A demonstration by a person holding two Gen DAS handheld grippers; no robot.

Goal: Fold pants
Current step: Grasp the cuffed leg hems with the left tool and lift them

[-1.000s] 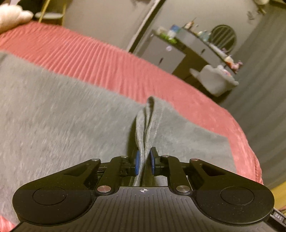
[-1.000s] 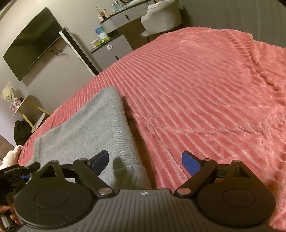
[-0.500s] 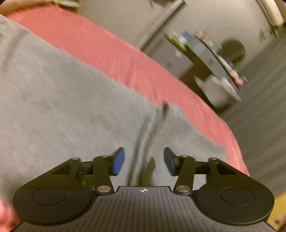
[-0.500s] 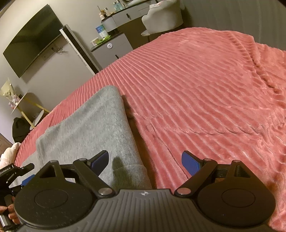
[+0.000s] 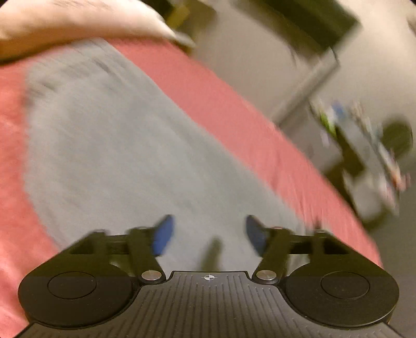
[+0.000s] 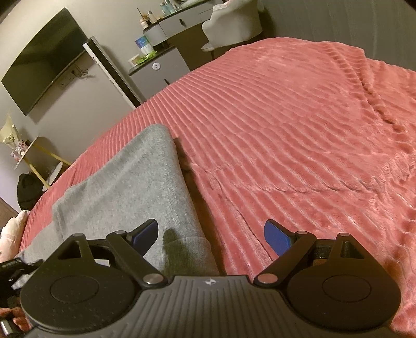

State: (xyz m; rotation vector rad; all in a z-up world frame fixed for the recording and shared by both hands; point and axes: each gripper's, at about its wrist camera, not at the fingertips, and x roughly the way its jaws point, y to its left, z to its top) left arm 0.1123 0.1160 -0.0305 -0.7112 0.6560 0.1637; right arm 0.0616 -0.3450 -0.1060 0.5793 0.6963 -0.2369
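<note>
Grey pants (image 5: 109,156) lie flat on a pink ribbed bedspread (image 5: 228,111); the left wrist view is blurred by motion. My left gripper (image 5: 208,235) is open and empty just above the grey cloth. In the right wrist view the pants (image 6: 135,182) lie folded, with an upper layer ending at a straight edge on the left. My right gripper (image 6: 210,235) is open and empty, its left finger over the pants' near end and its right finger over the bare bedspread (image 6: 299,130).
A pale pillow (image 5: 78,23) lies at the head of the bed. Beyond the bed stand a grey cabinet (image 6: 161,72), a dresser with bottles and a white chair (image 6: 234,23). A wall TV (image 6: 41,59) hangs at the left.
My left gripper let go of the pinched fold of the pants, opened wide and swung left over the cloth. My right gripper stayed open and barely moved.
</note>
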